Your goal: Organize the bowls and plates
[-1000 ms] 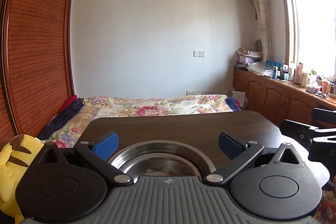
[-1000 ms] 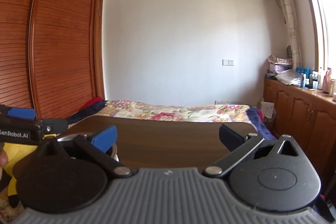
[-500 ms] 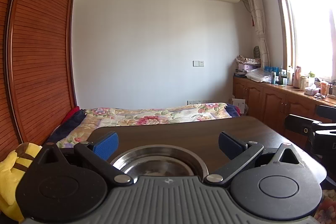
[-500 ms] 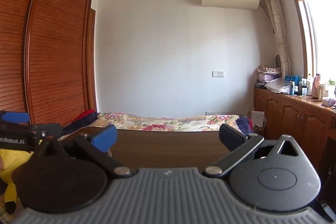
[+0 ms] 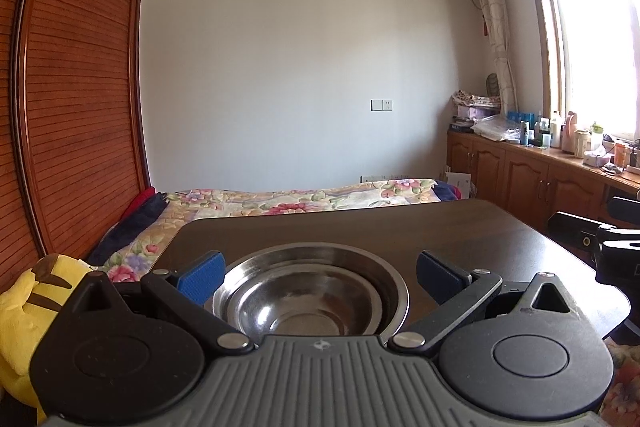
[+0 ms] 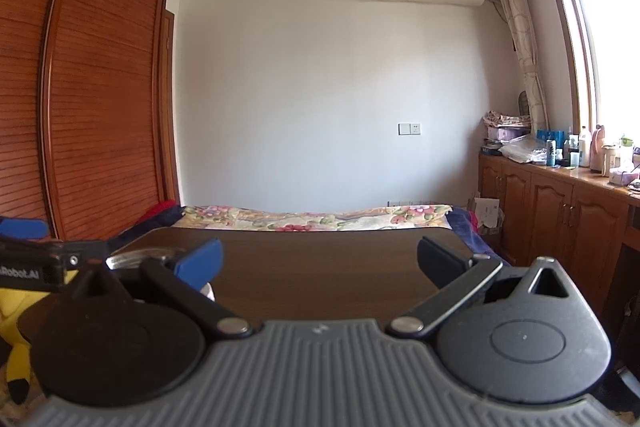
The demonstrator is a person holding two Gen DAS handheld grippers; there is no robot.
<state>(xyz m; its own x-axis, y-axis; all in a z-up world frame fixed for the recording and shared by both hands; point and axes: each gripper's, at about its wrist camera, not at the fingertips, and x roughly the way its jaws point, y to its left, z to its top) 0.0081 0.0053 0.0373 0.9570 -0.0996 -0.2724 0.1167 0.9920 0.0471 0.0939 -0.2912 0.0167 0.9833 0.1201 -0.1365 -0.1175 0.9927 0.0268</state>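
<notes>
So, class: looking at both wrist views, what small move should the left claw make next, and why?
Probably ease the left claw forward and down to one side of the rim, then close. It is open and empty, the steel bowls sit nested on the dark table right between its fingers, ungripped.

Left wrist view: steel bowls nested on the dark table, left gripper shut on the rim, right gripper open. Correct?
Not quite. The left gripper is open, not shut on the rim: in the left wrist view its jaws stand wide to either side of the steel bowls, gripping nothing. The rest holds: the bowls sit nested on the dark table, and the right gripper is open too.
</notes>
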